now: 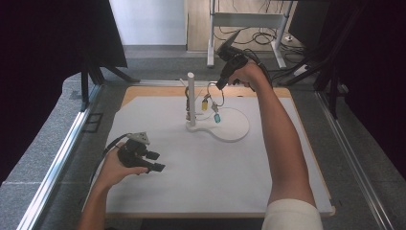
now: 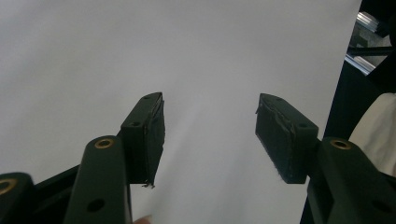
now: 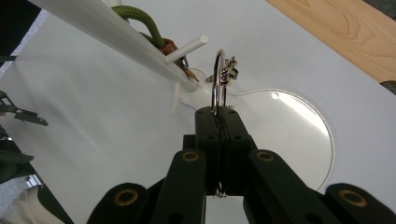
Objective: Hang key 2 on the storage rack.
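The right tool (image 3: 218,112) is pinching a shiny metal ring (image 3: 218,79) w/ small tags on it (one yellow, one blue), just beside the white plastic post stand (image 1: 191,96), by a side peg. The left tool (image 2: 210,135) is spread w/ nothing in it, low over the white bench (image 1: 201,177), well apart from the stand.

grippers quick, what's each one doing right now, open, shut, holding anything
Left gripper: open, nothing between its jaws, low over the white sheet.
Right gripper: shut on the metal ring beside the white post.
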Demonstrator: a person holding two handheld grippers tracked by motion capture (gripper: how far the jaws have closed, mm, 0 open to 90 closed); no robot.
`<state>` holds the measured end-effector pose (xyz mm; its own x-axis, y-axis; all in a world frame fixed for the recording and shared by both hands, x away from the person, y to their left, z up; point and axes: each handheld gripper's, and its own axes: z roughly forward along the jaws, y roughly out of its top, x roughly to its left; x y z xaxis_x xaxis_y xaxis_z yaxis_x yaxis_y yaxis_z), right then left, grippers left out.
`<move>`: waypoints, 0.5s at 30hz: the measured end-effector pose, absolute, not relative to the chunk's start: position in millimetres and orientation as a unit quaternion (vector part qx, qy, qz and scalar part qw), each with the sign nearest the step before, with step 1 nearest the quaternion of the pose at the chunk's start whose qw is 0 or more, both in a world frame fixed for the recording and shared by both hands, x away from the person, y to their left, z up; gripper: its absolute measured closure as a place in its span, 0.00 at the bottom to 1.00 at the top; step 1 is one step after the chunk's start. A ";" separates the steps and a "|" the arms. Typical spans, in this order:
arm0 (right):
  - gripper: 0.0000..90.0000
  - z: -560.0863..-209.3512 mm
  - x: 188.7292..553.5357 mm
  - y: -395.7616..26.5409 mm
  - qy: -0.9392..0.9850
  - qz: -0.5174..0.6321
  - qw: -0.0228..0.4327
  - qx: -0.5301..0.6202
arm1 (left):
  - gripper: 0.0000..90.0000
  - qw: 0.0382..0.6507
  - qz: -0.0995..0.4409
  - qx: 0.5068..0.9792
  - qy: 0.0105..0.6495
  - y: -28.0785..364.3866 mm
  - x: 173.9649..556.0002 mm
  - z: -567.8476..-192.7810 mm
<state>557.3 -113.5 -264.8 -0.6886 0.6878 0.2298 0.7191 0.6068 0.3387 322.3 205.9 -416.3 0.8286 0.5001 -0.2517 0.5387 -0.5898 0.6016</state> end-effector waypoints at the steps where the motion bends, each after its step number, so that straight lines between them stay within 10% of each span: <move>1: 0.98 -265.0 557.9 -112.5 -0.896 -0.205 0.037 -0.393 | 0.48 0.346 -0.027 0.892 0.291 205.9 322.2 -416.3; 15: 0.98 -271.2 563.6 -102.5 -0.897 -0.201 0.029 -0.393 | 0.48 0.345 -0.029 0.891 0.293 204.9 322.1 -416.7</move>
<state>563.6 -102.5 -271.2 -0.6893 0.6933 0.2101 0.7168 0.6106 0.3367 322.1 204.9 -416.7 0.8269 0.5016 -0.2543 0.5421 -0.5906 0.5977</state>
